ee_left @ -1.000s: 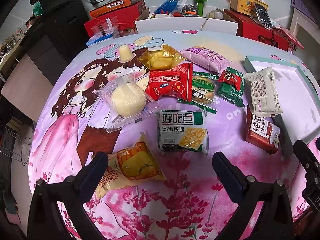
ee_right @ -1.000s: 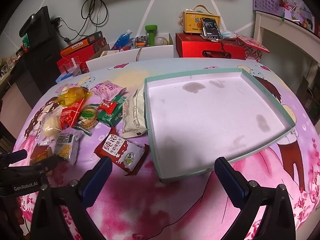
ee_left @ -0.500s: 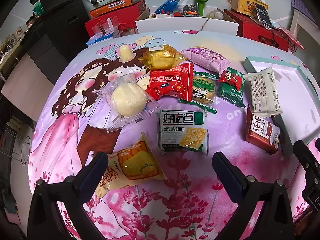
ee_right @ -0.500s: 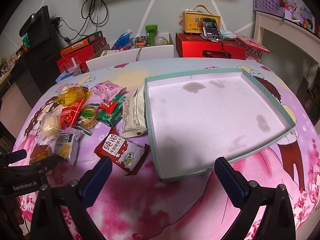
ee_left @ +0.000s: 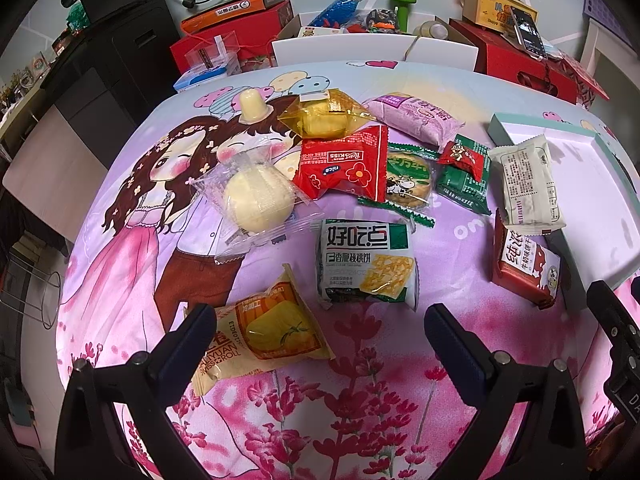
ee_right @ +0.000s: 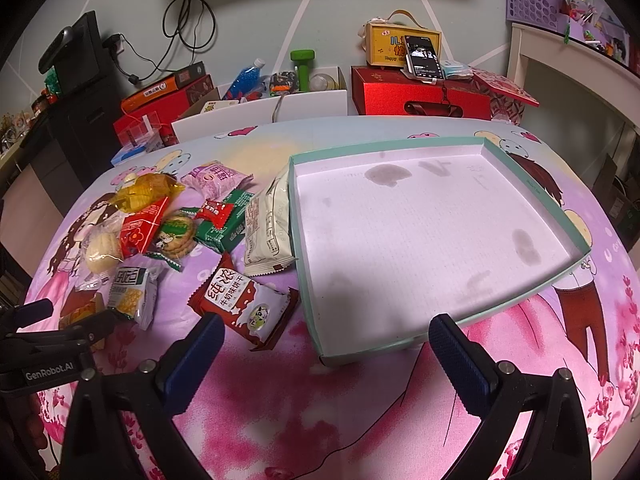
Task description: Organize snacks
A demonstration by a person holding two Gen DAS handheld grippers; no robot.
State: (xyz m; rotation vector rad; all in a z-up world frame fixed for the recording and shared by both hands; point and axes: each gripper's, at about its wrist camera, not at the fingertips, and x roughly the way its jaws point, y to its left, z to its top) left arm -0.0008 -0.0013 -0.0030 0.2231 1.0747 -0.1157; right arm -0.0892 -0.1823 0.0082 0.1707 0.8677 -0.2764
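A: Where do our snacks lie?

B: In a loose heap on the table (ee_left: 400, 380), on its cartoon cloth, left of the tray (ee_right: 536, 196). Nearest our left claw (ee_left: 318, 334) we see the yellow roll pack (ee_left: 272, 332), and just beyond it the green-and-white biscuit pack (ee_left: 366, 266).

A: Does the left claw touch either?

B: We hold nothing in it. Its fingers stand wide apart; the left fingertip overlaps the near end of the yellow roll pack in the view, though we cannot tell whether it touches.

A: And our right claw (ee_right: 326, 336)?

B: Wide open too, and empty. It hovers over the near edge of the tray, with the dark red milk-biscuit pack (ee_right: 244, 304) just beside its left finger.

A: What is around that pack?

B: The white pack (ee_right: 268, 228) leans against the tray's left wall. Farther left we see the green pack (ee_right: 224, 228) with a small red sachet (ee_right: 214, 212) on it, the round cookie pack (ee_left: 408, 178), the red Rose Kiss pack (ee_left: 344, 164), the clear-wrapped bun (ee_left: 256, 200), the amber-wrapped cake (ee_left: 324, 118), the lilac pack (ee_left: 416, 114) and a jelly cup (ee_left: 252, 104).

A: And the tray?

B: No snack lies inside it; we see only dark stains on its floor.
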